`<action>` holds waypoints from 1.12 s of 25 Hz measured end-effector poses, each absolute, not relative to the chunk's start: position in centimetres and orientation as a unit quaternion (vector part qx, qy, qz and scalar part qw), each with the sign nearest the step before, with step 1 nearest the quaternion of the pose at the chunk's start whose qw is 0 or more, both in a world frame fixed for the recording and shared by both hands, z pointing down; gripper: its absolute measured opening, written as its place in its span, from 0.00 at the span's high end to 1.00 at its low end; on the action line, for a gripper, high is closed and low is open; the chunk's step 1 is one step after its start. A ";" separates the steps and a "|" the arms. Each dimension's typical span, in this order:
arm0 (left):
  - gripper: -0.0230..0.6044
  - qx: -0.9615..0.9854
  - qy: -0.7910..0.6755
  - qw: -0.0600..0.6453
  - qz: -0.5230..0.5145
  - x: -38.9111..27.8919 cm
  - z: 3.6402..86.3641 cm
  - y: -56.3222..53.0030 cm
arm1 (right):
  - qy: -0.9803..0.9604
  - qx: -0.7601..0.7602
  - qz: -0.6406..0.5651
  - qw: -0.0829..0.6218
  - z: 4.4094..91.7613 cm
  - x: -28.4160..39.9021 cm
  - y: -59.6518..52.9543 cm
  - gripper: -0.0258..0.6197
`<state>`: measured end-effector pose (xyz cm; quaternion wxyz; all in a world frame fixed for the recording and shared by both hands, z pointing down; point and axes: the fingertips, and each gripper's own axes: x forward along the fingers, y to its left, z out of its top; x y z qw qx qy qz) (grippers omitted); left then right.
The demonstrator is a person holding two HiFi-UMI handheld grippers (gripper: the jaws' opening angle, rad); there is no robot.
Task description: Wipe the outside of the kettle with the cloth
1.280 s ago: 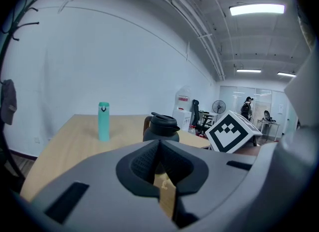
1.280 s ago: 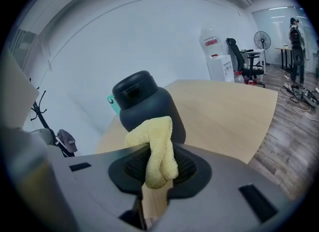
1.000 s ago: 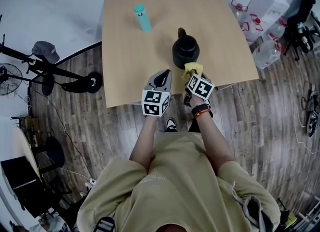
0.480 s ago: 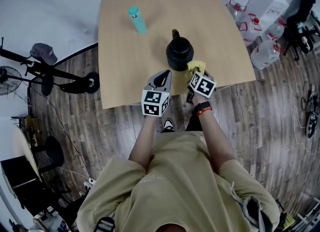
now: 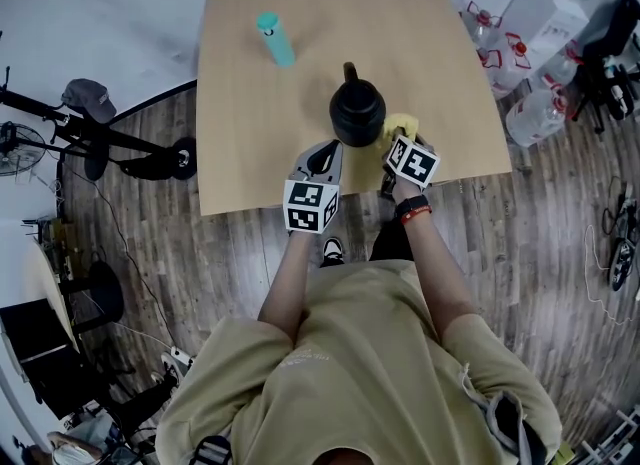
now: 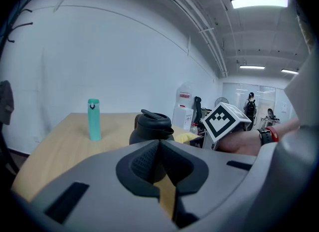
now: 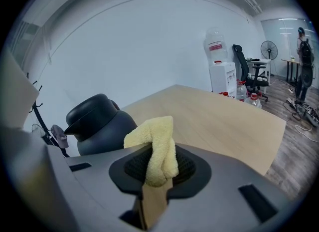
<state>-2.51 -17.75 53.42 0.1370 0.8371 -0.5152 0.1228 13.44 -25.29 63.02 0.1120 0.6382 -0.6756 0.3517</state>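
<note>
Wooden tabletop [image 5: 260, 153] carries the black kettle [image 5: 357, 113] near my edge. My right tongs [image 7: 158, 168] are clamped on the yellow cloth [image 7: 157, 146], just beside the kettle's right side; my left tongs [image 6: 159, 158] are pressed together, empty. I'd press lightly and sweep round the belly. Its lid is on, contents hidden; the teal bottle [image 5: 273, 38] is capped.

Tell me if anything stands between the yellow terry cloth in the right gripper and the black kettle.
Nothing visible does. The right gripper holds the yellow terry cloth close beside the black kettle, only wooden table between them. The teal bottle stands well off to the far side.
</note>
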 end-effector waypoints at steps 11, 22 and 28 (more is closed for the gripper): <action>0.93 0.812 -0.552 0.149 0.118 -2.7 53.7 -18.9 | -0.698 0.612 0.344 0.141 63.6 13.2 -29.2 0.82; 0.93 0.799 -0.569 0.153 0.121 -4.3 53.3 -18.0 | -0.716 0.591 0.334 0.165 63.6 12.5 -31.2 0.82; 0.93 0.811 -0.552 0.150 0.120 -4.8 53.1 -16.8 | -0.705 0.610 0.336 0.137 61.8 12.8 -28.8 0.82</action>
